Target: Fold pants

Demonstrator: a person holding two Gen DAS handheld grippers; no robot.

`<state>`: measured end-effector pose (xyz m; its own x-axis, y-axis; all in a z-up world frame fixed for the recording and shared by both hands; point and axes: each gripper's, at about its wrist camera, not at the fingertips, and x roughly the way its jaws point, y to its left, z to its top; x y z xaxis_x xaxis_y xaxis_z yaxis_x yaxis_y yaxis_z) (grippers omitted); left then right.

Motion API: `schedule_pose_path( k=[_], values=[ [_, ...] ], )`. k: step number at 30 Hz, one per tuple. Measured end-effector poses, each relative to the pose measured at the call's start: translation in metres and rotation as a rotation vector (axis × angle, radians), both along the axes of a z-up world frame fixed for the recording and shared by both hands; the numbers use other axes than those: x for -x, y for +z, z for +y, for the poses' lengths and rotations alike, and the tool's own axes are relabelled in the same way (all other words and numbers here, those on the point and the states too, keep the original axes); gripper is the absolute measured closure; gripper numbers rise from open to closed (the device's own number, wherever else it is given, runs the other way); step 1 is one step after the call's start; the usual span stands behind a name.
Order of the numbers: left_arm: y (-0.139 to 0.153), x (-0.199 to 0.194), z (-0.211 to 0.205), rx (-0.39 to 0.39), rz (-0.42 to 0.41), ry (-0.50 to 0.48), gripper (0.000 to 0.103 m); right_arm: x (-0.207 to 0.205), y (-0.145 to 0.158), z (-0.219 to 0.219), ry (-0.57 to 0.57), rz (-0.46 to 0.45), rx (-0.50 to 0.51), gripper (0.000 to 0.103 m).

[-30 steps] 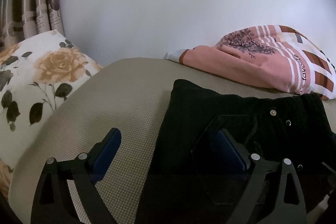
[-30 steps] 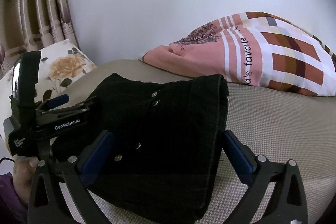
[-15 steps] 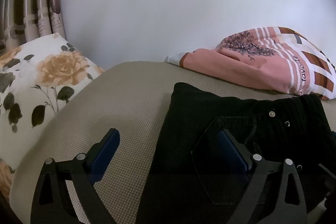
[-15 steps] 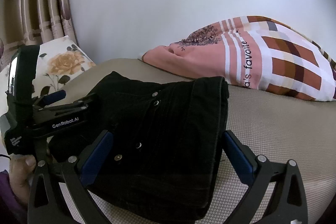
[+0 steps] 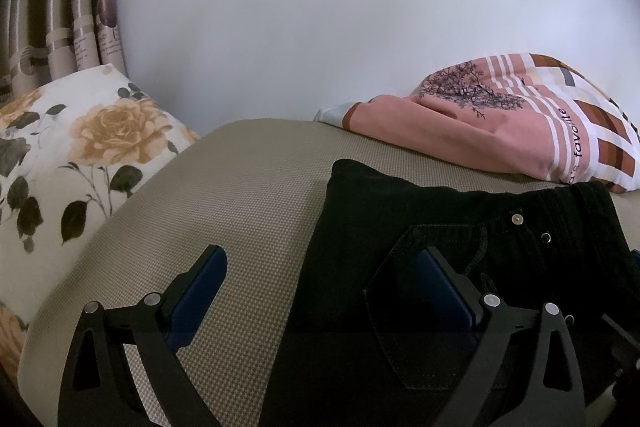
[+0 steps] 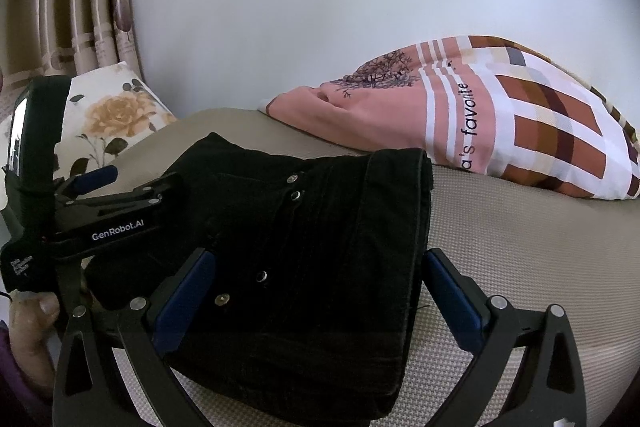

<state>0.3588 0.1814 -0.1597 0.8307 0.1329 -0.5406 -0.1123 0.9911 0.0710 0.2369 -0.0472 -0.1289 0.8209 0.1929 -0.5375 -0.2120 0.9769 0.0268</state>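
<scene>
- Black pants (image 6: 304,251) folded in a compact stack on the tan mattress (image 5: 224,195).
- Right gripper (image 6: 316,291) spread wide, straddling the stack, gripping nothing.
- Left gripper (image 5: 324,291) also wide; left edge of the pants lies between its fingers.
- Bare mattress left and right of the stack; floral pillow (image 5: 72,147) left, pink patterned bedding (image 6: 500,123) behind.
- Pants: rivets and pocket stitching visible.
</scene>
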Motion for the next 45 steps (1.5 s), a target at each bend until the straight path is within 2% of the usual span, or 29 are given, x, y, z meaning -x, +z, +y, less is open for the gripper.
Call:
schedule_pose_path(
  k=[14,26,31,34,38,45],
  values=[
    [0.002,0.003,-0.001,-0.011,-0.012,0.002,0.007,0.000,0.001,0.001,-0.012,-0.008,0.011,0.001],
    [0.005,0.010,-0.008,-0.055,-0.049,0.008,0.004,0.001,0.001,-0.001,-0.023,-0.009,0.013,0.001],
    [0.009,0.022,-0.015,-0.124,-0.102,0.048,0.004,-0.003,0.001,-0.002,-0.006,0.007,0.001,0.001],
    [0.012,0.033,-0.022,-0.182,-0.094,0.071,0.004,-0.001,0.005,0.000,0.007,0.015,0.025,0.001],
    [0.033,0.068,-0.031,-0.194,-0.140,0.073,0.004,0.022,0.028,-0.009,0.003,-0.034,-0.012,0.001],
    [0.098,0.135,-0.044,-0.164,-0.233,0.119,0.000,0.079,0.075,-0.029,0.011,-0.117,-0.060,0.001]
  ],
)
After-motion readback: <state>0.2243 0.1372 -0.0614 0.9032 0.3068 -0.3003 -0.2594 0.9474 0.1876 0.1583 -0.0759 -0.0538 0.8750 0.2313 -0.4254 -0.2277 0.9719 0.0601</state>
